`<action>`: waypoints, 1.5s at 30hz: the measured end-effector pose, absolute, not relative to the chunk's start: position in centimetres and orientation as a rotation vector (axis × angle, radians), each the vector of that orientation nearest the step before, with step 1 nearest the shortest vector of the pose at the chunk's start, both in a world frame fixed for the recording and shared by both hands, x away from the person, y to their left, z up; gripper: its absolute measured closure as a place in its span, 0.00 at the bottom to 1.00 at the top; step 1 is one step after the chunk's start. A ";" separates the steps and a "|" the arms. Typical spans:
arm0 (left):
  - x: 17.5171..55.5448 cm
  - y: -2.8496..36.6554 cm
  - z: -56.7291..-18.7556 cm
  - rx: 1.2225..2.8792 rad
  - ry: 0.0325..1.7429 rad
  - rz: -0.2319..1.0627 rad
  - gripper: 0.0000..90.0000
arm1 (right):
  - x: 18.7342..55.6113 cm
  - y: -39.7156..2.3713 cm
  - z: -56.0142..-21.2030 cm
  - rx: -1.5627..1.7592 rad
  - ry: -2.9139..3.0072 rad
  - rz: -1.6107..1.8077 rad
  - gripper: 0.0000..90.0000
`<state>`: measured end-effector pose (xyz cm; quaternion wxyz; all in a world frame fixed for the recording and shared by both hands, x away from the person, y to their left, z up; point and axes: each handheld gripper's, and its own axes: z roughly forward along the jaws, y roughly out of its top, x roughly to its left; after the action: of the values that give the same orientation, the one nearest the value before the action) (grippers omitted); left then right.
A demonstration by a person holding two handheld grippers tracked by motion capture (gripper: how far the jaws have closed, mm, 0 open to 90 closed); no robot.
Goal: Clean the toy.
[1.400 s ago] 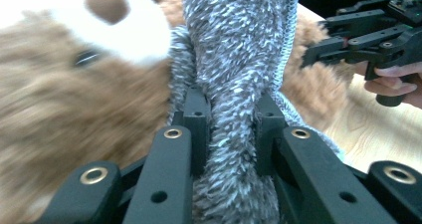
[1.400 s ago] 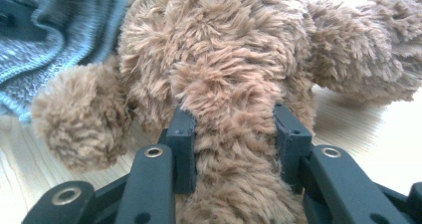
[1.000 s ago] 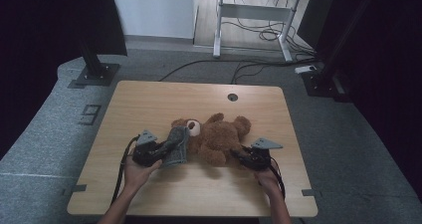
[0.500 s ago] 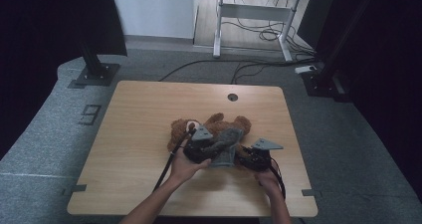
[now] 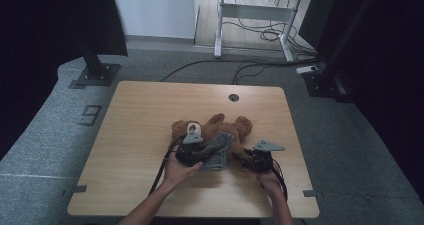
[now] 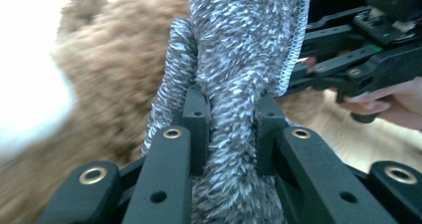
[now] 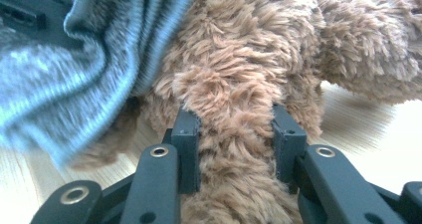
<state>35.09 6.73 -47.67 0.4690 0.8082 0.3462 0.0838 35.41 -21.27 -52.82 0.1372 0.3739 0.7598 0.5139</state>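
Dim, dark-edged high view; both gripper views are overexposed on the bright tabletop, with blurred edges.

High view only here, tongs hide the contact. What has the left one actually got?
Observer: Left tongs are shut on a bunched fold of the grey fuzzy garment, pads pressing both sides.
Operator: And the right?
Observer: Right tongs pinch a limb of the brown teddy bear, with brown fur between the pads.
Operator: Garment caught in the right grip too?
Observer: No. In the right gripper view its ribbed hem hangs to the left of that limb, apart from the pads.
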 end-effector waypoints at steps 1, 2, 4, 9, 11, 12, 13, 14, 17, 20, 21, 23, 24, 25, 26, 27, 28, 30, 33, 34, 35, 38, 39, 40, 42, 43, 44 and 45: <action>35.1 7.4 -47.7 1.979 0.861 0.221 0.82 | 35.4 -21.3 -52.8 1.081 2.199 1.487 0.71; 35.1 8.0 -47.7 1.976 0.873 0.233 0.82 | 35.4 -21.3 -52.9 1.078 2.199 1.488 0.71; 35.1 9.3 -47.8 1.960 0.896 0.240 0.82 | 35.4 -21.4 -52.9 1.078 2.201 1.494 0.71; 34.8 12.1 -47.5 1.930 0.921 0.257 0.82 | 35.4 -21.4 -52.9 1.075 2.205 1.496 0.71; 34.5 13.1 -47.5 1.920 0.930 0.265 0.82 | 35.4 -21.4 -52.9 1.073 2.206 1.496 0.71; 34.4 13.5 -47.4 1.916 0.934 0.267 0.82 | 35.4 -21.4 -52.9 1.073 2.206 1.497 0.71; 34.3 14.1 -47.3 1.907 0.941 0.272 0.82 | 35.4 -21.4 -52.9 1.072 2.206 1.496 0.71; 34.2 14.7 -47.2 1.900 0.946 0.281 0.82 | 35.4 -21.4 -52.9 1.072 2.206 1.497 0.71; 34.0 16.4 -47.0 1.880 0.974 0.321 0.82 | 35.4 -21.4 -52.9 1.071 2.203 1.498 0.71; 34.4 18.5 -47.5 1.854 1.034 0.333 0.82 | 35.4 -21.4 -52.9 1.069 2.205 1.497 0.71; 34.5 19.1 -47.8 1.848 1.061 0.332 0.82 | 35.4 -21.4 -52.9 1.067 2.206 1.497 0.71; 34.8 20.1 -48.3 1.839 1.095 0.333 0.82 | 35.4 -21.4 -52.9 1.064 2.208 1.495 0.71; 34.9 20.4 -48.5 1.838 1.105 0.333 0.82 | 35.4 -21.4 -52.9 1.062 2.209 1.496 0.71; 35.0 20.7 -48.8 1.839 1.121 0.333 0.82 | 35.4 -21.4 -53.0 1.061 2.210 1.496 0.71; 35.1 20.9 -48.9 1.839 1.130 0.332 0.82 | 35.4 -21.4 -53.0 1.061 2.209 1.497 0.71; 35.2 21.0 -49.1 1.837 1.136 0.331 0.82 | 35.4 -21.4 -53.0 1.061 2.209 1.497 0.71; 35.3 21.1 -49.1 1.836 1.138 0.333 0.82 | 35.4 -21.4 -53.0 1.060 2.209 1.496 0.71; 35.3 21.1 -48.8 1.823 1.134 0.323 0.82 | 35.4 -21.4 -53.0 1.060 2.210 1.496 0.71; 35.4 20.5 -47.9 1.816 1.101 0.327 0.82 | 35.4 -21.5 -53.0 1.060 2.211 1.497 0.71; 35.6 20.3 -47.6 1.817 1.091 0.330 0.82 | 35.4 -21.5 -53.0 1.061 2.210 1.498 0.71; 35.8 19.8 -47.0 1.814 1.078 0.332 0.82 | 35.4 -21.5 -53.0 1.062 2.209 1.498 0.71; 36.6 18.7 -45.8 1.813 1.048 0.326 0.82 | 35.4 -21.4 -53.0 1.061 2.211 1.497 0.71; 36.9 18.3 -45.4 1.814 1.038 0.323 0.82 | 35.4 -21.4 -53.0 1.062 2.212 1.497 0.71; 37.2 17.8 -45.1 1.817 1.028 0.321 0.82 | 35.4 -21.4 -53.0 1.061 2.212 1.497 0.71; 37.6 16.8 -44.6 1.824 1.012 0.316 0.82 | 35.4 -21.4 -53.0 1.059 2.212 1.497 0.71; 37.9 16.1 -44.4 1.837 0.998 0.323 0.82 | 35.4 -21.4 -53.0 1.058 2.214 1.495 0.71; 38.2 15.6 -44.2 1.849 0.987 0.327 0.82 | 35.4 -21.4 -53.0 1.056 2.214 1.496 0.71; 38.4 15.0 -44.0 1.861 0.976 0.334 0.82 | 35.4 -21.4 -53.0 1.053 2.215 1.496 0.71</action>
<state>38.36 15.04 -43.96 0.4856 0.7647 0.4008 0.1373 35.41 -21.39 -52.99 0.1342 0.3632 0.7640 0.5161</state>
